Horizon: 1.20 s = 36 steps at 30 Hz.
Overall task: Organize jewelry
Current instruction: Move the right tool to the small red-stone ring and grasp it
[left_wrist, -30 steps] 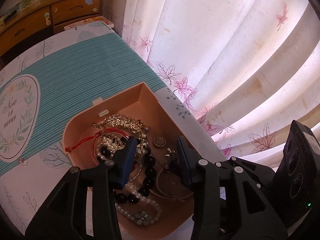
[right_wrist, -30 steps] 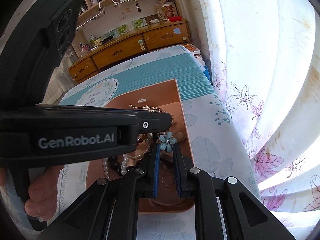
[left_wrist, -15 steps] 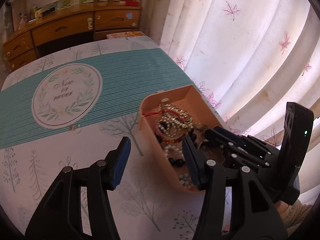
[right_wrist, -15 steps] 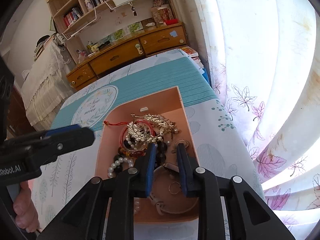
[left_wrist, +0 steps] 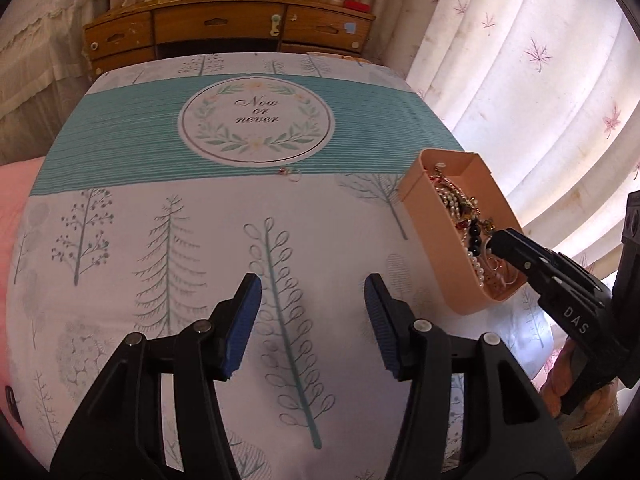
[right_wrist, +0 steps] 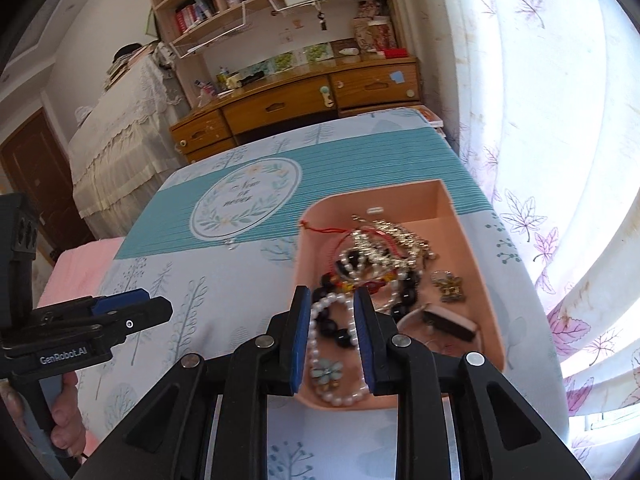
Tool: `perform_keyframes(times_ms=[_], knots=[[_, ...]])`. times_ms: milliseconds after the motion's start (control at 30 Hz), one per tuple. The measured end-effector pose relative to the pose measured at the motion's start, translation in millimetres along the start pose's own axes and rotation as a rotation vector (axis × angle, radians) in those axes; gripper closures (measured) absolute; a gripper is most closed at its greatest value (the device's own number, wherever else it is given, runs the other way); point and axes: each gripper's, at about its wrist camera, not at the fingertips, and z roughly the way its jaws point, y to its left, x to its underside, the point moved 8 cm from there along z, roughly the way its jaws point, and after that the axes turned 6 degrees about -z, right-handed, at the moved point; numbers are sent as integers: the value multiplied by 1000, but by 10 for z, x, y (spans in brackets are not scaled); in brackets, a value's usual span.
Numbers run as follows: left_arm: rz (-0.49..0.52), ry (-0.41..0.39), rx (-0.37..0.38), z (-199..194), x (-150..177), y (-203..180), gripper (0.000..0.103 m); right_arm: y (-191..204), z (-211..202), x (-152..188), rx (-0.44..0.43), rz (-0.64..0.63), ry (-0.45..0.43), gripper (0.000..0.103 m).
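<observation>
Jewelry (right_wrist: 372,268) lies heaped in a peach tray (right_wrist: 476,264) that stands near the curtain-side edge of the table (left_wrist: 160,240), on its tree-printed cloth. We hold the right gripper (right_wrist: 332,332) above the near end of that tray, its jaws a narrow gap apart and gripping nothing; between them we see a pearl strand (right_wrist: 320,312) with a pale blue flower charm (right_wrist: 328,372) lying below on the tray floor. We hold the left gripper (left_wrist: 312,320) well away from the tray, over bare cloth toward the middle of the table, jaws wide and empty.

Only the right wrist view shows us the tray floor: black beads, a red cord, a gold leaf piece and a small dark box. The left wrist view shows the tray mostly from the side, but it gives us a small ring (left_wrist: 294,176) lying loose on the cloth at the edge of the teal band, apart from the tray.
</observation>
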Motion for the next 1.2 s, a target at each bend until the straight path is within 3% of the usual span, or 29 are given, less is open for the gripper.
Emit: perform_keyframes(times_ms=[167, 300, 567, 767, 1000, 1200], knots=[[-38, -7, -33, -29, 89, 281, 52, 377, -22, 5, -26, -64, 9, 80], [-68, -18, -38, -68, 98, 435, 52, 688, 14, -50, -61, -142, 17, 68], [-81, -75, -79, -187, -167, 611, 52, 1184, 327, -473, -118, -320, 82, 68], [-102, -113, -160, -217, -568, 817, 52, 1458, 758, -851, -164, -487, 177, 68], [-177, -88, -159, -13, -825, 1084, 52, 1585, 1423, -967, -255, -561, 360, 68], [-196, -45, -147, 262, -825, 1166, 52, 1605, 1695, -939, -276, -647, 381, 68]])
